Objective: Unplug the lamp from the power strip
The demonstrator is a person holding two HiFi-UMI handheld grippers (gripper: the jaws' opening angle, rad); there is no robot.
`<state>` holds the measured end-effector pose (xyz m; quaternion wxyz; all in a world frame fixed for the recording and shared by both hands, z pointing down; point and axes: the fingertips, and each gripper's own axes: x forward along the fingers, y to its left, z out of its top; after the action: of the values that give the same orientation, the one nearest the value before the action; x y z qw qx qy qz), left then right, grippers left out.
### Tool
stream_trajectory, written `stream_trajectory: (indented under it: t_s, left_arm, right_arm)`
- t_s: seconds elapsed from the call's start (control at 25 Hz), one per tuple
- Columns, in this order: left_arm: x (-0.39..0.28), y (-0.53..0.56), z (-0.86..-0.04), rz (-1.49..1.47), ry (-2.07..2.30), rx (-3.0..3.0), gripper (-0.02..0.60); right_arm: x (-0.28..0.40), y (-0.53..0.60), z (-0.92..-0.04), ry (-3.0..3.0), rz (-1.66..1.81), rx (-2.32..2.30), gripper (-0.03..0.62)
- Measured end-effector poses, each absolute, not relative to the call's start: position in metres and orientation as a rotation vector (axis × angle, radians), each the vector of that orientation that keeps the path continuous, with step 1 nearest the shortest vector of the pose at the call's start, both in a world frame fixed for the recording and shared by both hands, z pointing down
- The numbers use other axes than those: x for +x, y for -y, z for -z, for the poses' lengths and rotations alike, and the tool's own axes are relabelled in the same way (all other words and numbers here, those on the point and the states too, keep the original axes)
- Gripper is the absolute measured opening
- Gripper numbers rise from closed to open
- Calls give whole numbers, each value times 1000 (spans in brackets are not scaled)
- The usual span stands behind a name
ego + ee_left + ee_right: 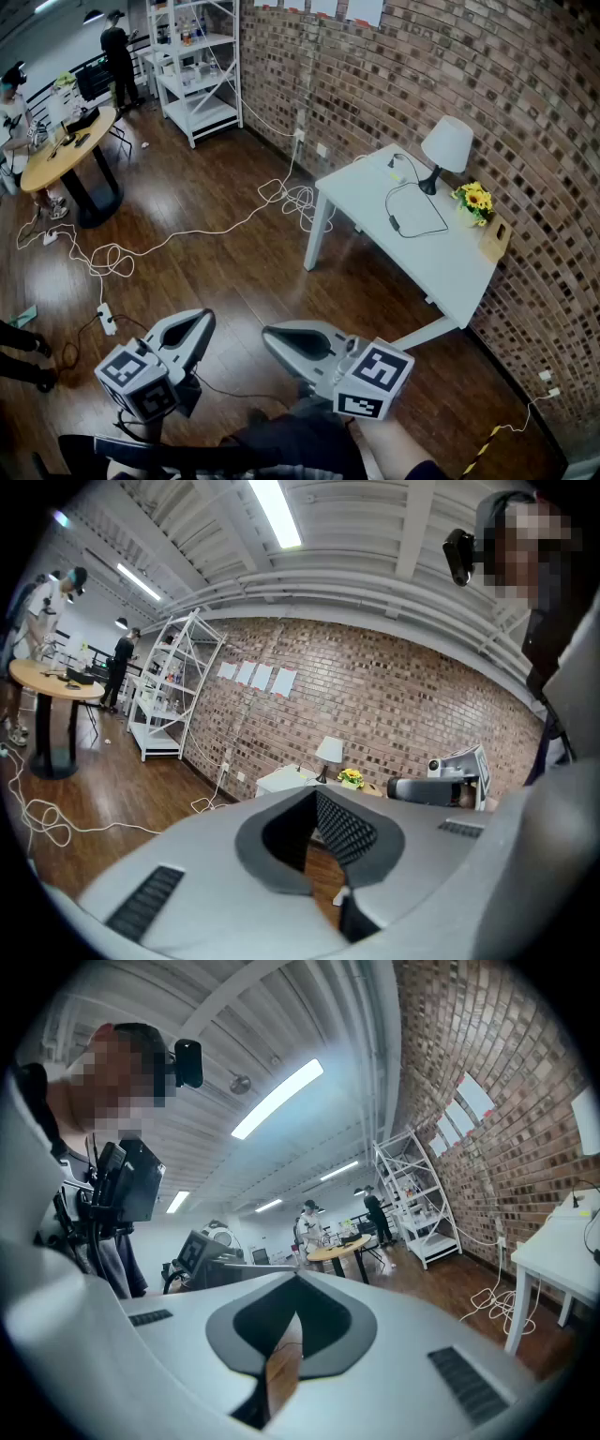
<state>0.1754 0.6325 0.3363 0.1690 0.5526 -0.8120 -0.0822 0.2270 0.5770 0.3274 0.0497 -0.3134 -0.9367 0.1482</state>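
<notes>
**Lamp's on the far table, both grippers nowhere near it**

So the lamp, white shade on a dark base, sits at the back corner of a white table pushed up against the brick wall. Its black cord loops loosely over the tabletop and runs back toward the wall-side edge. There's a small pale thing right where it ends, but it's too tiny for me to say what it is. Just beside the lamp is a little pot of yellow flowers.

On the wooden floor by the table's near end there's a tangle of white cable. It trails off across the room to a white power strip lying on the floor.

Both grippers are down at the bottom of the head view, well apart from the table. The left gripper has its jaws pressed together with nothing between them; its own view only shows a thin slit of floor below the tips. Same for the right gripper: tips meeting, nothing pinched.

Further back there's a white shelf unit against the wall and a round wooden table with people standing around it.
</notes>
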Motion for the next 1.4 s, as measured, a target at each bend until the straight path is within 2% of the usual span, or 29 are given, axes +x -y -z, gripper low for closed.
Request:
stream_trajectory:
  t_s: [0.2, 0.36, 0.68, 1.12, 1.4]
  left_arm:
    - [142, -605, -348, 102, 2374, 1596, 21]
    - [145, -553, -329, 148, 2340, 1569, 21]
    - [130, -482, -306, 31, 2437, 1566, 21]
    - [119, -435, -312, 1, 2417, 1580, 21]
    - [90, -426, -322, 1, 2387, 1628, 21]
  right_arm:
    - [214, -531, -318, 2886, -472, -987, 6]
    - [206, -495, -317, 2882, -496, -1027, 6]
    - [195, -431, -324, 2859, -281, -1071, 6]
    - [190, -385, -331, 2827, -338, -1060, 6]
    - [162, -378, -330, 2839, -380, -1040, 6]
